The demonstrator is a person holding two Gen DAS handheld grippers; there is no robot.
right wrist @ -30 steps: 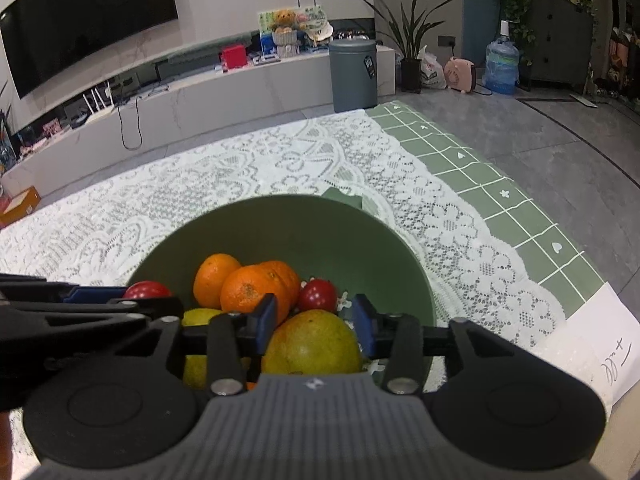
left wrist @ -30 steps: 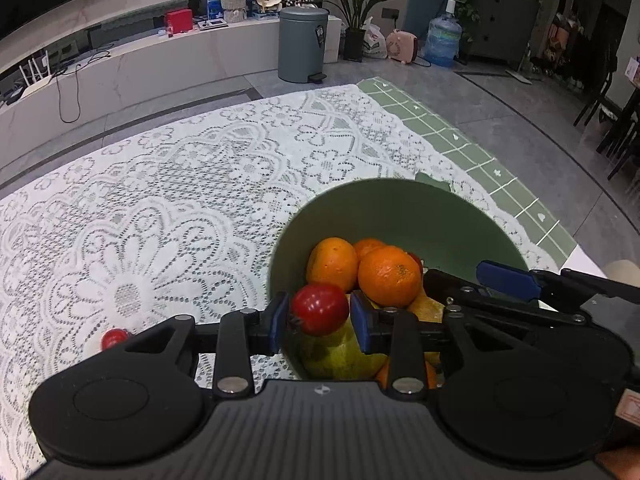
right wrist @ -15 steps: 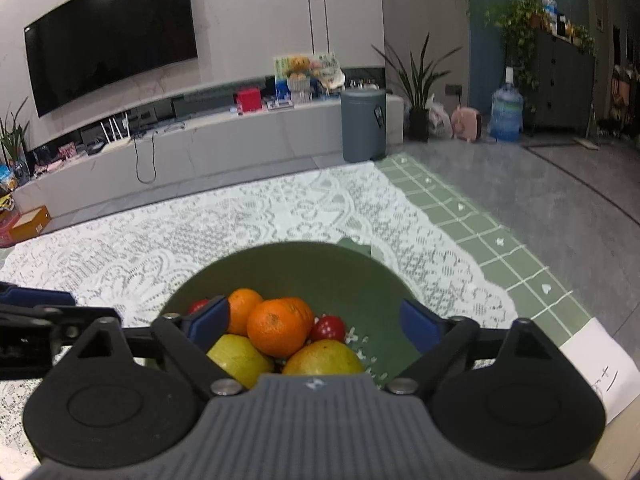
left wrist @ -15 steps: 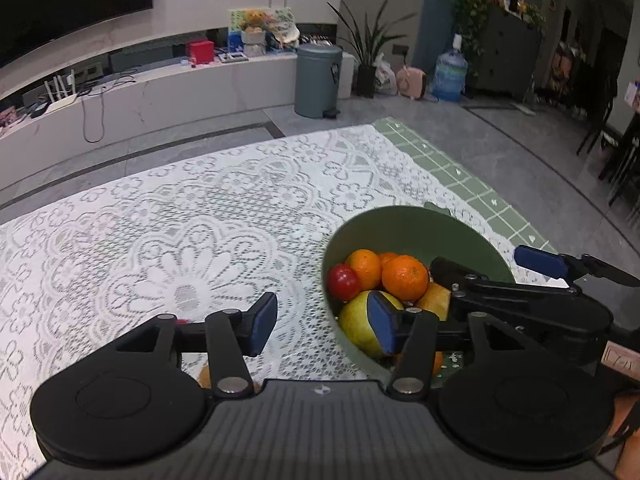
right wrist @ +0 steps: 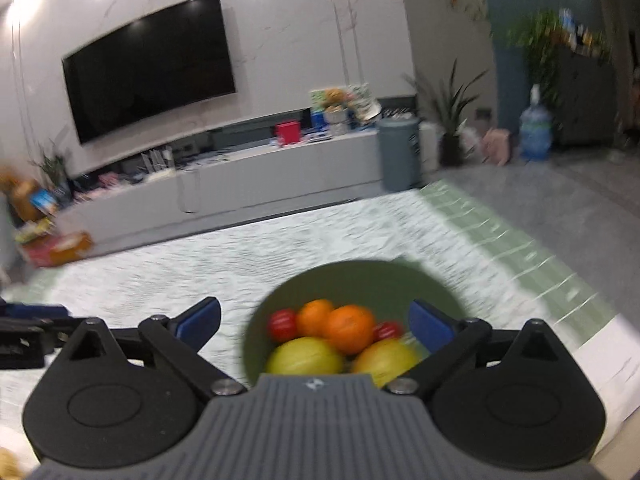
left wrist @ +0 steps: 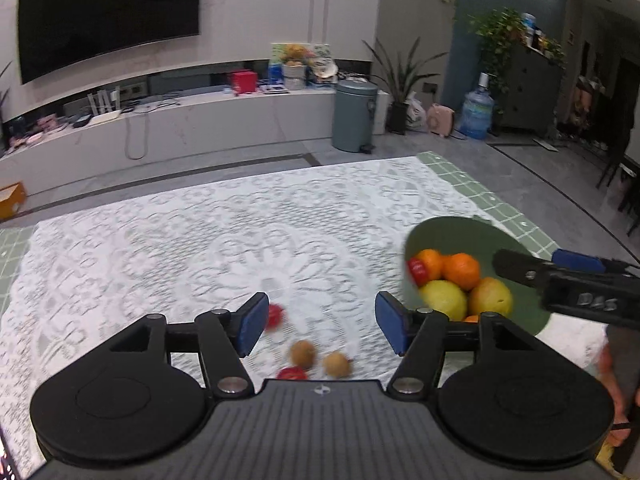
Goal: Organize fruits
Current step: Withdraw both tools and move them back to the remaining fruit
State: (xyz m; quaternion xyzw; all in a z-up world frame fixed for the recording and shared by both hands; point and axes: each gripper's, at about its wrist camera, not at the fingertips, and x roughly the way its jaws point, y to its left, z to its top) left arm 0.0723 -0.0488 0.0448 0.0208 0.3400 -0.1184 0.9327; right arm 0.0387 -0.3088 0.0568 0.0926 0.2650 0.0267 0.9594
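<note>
Fruits in the green bowl now include the red fruit and yellow fruit just released; left gripper and right gripper have opened wide, empty, over small fruits still on the lace cloth.

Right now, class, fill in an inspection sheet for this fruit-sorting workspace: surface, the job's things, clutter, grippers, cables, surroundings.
Surface: white lace tablecloth over a green checked cloth.
Job's things: green bowl holds two oranges, two yellow-green fruits and two small red fruits. Still loose on the lace: two small red fruits and two small brown fruits.
Clutter: white paper at the table's right edge.
Grippers: left gripper open, above the loose fruit; right gripper open, over the bowl. Both have just been opening; nothing is between their pads.
Cables: one hangs down the front of the TV bench.
Surroundings: wall television, grey bin, potted plant, water bottle.
</note>
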